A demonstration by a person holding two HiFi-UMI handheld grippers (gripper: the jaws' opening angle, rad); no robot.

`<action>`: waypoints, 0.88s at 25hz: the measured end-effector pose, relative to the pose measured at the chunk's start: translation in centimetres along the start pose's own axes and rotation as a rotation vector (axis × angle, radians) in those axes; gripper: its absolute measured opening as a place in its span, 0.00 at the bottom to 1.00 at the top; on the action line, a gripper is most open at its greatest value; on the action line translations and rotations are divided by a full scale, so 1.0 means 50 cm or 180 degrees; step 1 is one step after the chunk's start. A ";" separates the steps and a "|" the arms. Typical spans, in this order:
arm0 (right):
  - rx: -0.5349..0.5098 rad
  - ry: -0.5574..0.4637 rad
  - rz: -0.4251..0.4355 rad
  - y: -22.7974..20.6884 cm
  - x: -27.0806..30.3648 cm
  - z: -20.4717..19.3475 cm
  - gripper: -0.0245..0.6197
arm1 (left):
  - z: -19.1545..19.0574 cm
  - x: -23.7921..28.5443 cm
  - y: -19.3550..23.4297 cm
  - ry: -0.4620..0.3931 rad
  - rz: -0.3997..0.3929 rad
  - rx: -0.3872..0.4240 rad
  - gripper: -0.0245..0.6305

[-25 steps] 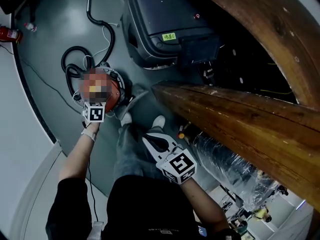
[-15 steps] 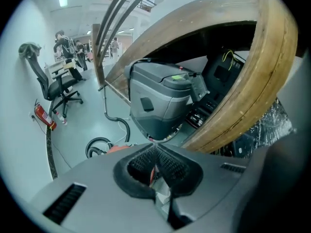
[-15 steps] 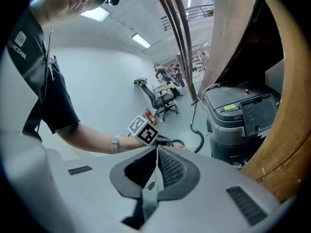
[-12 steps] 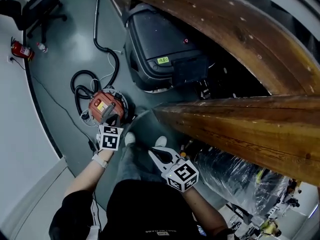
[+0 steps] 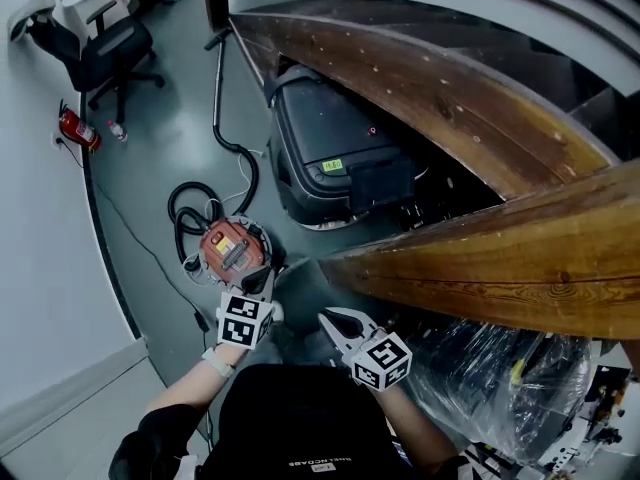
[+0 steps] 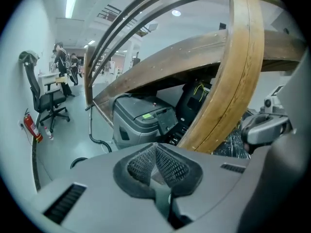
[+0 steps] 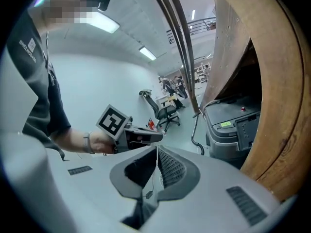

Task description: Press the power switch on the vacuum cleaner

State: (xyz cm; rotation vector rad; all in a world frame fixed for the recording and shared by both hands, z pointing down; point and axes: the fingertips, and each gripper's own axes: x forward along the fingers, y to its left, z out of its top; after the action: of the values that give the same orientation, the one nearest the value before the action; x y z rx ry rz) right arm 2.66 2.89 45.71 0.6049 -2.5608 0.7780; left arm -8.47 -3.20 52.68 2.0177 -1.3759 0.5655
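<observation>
Two closed, empty tools: left tool [image 5: 263,284] near vacuum cleaner [image 5: 230,250], right tool [image 5: 327,317] apart

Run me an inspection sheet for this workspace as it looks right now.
Surface: grey floor.
Job's things: orange vacuum cleaner on the floor, black hose coiled beside it.
Clutter: fire extinguisher by the wall; office chair; plastic-wrapped bundle.
Tools: left tool shut, empty, near the vacuum's edge, contact unclear; right tool shut, empty.
Cables: thin cable runs along the wall.
Surroundings: curved wooden beams over a grey machine.
</observation>
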 end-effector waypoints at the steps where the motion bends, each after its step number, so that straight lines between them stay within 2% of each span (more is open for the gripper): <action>1: -0.0006 -0.0035 0.0012 0.006 -0.010 0.006 0.08 | 0.012 -0.019 -0.018 -0.0059 -0.0029 0.0015 0.06; 9: 0.0017 -0.0446 -0.0031 0.022 -0.086 0.055 0.08 | 0.114 -0.160 -0.120 -0.0655 -0.0252 0.0015 0.06; 14: 0.0072 -0.0709 -0.0105 0.018 -0.122 0.080 0.08 | 0.139 -0.230 -0.175 -0.1021 -0.0596 -0.0030 0.06; 19: 0.0112 -0.0921 -0.0163 0.011 -0.131 0.102 0.08 | 0.143 -0.263 -0.201 -0.1172 -0.0974 -0.0258 0.06; 22: 0.0116 -0.0967 -0.0155 0.018 -0.130 0.105 0.08 | 0.136 -0.276 -0.213 -0.1169 -0.1064 -0.0115 0.06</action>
State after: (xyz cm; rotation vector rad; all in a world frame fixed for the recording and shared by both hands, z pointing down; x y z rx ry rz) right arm 6.33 2.28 38.17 0.8519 -2.7963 0.7683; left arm -3.54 3.96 36.11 2.3353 -1.1922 0.0212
